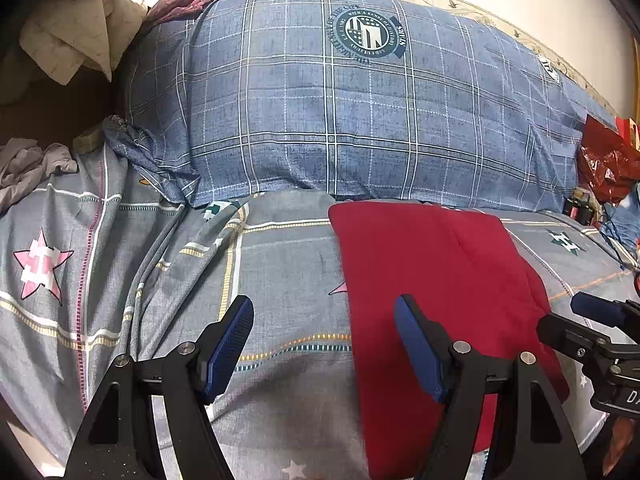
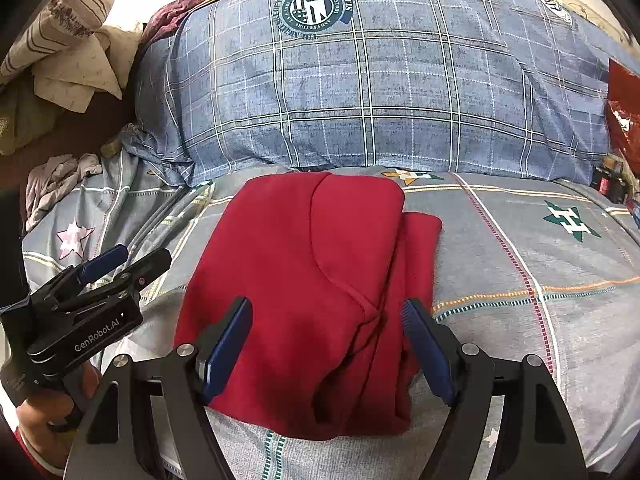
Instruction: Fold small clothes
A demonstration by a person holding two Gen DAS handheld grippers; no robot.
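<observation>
A folded red garment (image 2: 304,280) lies flat on the grey star-print bed sheet (image 2: 520,248); it also shows in the left wrist view (image 1: 432,280). My right gripper (image 2: 326,312) is open and empty, its jaws spread just above the garment's near part. My left gripper (image 1: 324,312) is open and empty, over the garment's left edge, its right finger (image 1: 416,344) above the red cloth. The left gripper also shows at the left of the right wrist view (image 2: 124,262), and the right gripper shows at the right edge of the left wrist view (image 1: 600,320).
A large blue plaid pillow (image 1: 340,120) lies behind the garment. Crumpled grey clothes (image 1: 28,168) lie at the far left, beige and maroon cloth (image 1: 80,36) at the back left. A red plastic bag (image 1: 608,160) and cables sit at the right.
</observation>
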